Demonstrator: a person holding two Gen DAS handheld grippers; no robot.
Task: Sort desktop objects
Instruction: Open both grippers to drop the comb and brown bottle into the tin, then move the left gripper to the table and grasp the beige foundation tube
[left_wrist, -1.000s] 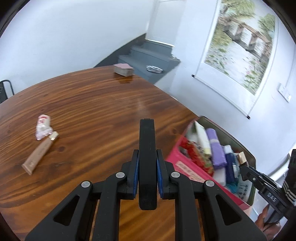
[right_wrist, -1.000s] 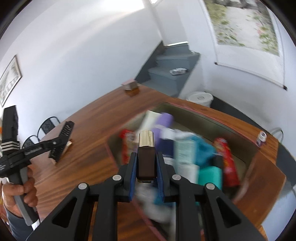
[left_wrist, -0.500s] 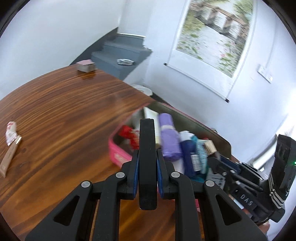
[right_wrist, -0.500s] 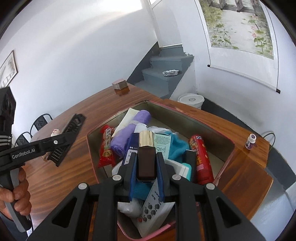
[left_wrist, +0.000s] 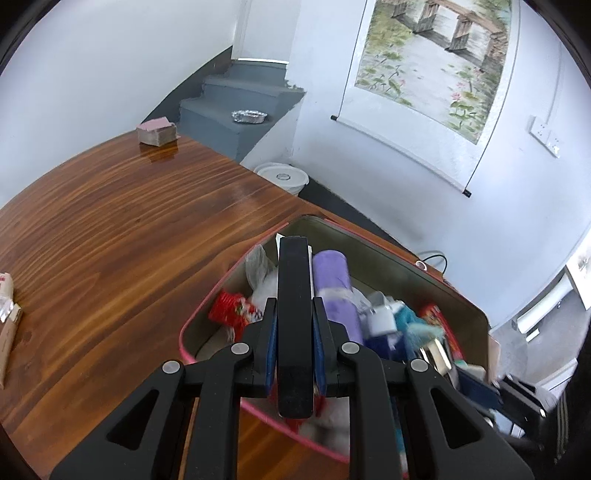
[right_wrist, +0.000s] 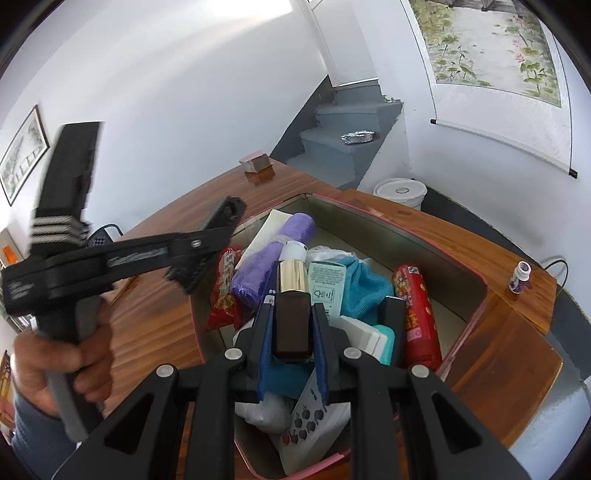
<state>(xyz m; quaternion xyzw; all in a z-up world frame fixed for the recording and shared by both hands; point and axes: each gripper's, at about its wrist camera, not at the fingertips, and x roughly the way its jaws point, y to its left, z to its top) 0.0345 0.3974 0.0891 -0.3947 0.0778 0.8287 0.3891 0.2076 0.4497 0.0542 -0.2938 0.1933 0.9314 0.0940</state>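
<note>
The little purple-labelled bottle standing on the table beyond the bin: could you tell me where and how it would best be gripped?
Grip the small bottle across its body just under the white cap, coming from above and slightly from the bin side. It stands upright and alone near the table edge, so its sides are clear. Its narrow round body should fit between the fingers; a low, level squeeze is less likely to tip it.
</note>
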